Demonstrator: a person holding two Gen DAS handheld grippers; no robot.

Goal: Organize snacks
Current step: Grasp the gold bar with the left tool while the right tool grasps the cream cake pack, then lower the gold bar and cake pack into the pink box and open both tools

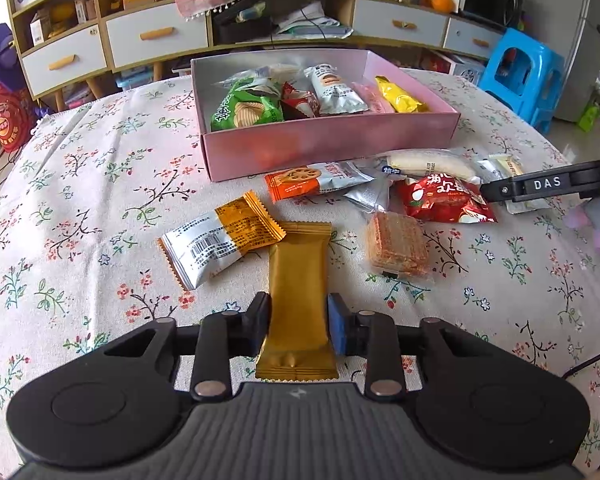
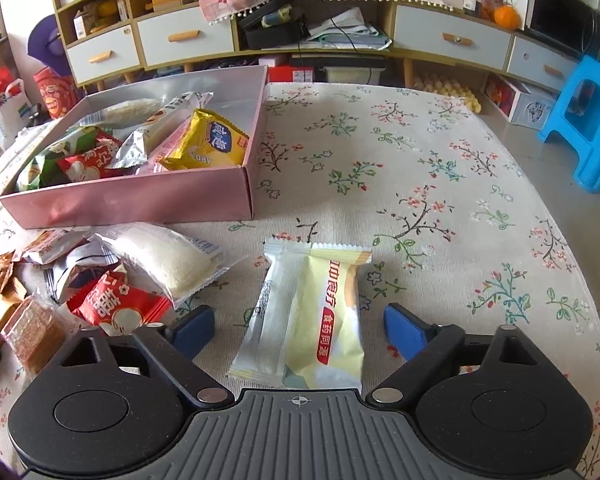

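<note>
Two grips under way: left gripper (image 1: pixel 298 320) clamped across gold bar (image 1: pixel 298 280) pointing lengthwise toward pink box (image 1: pixel 332 140); right gripper (image 2: pixel 298 330) wide, straddling untouched pale packet (image 2: pixel 304 320).

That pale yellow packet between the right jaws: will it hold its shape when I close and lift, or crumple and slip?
The pale yellow packet looks like thin glossy film, so it may be slippery and probably light. It lies flat and looks puffed, so it will likely give before the jaws bite. The open right gripper straddles it, not yet touching.
</note>
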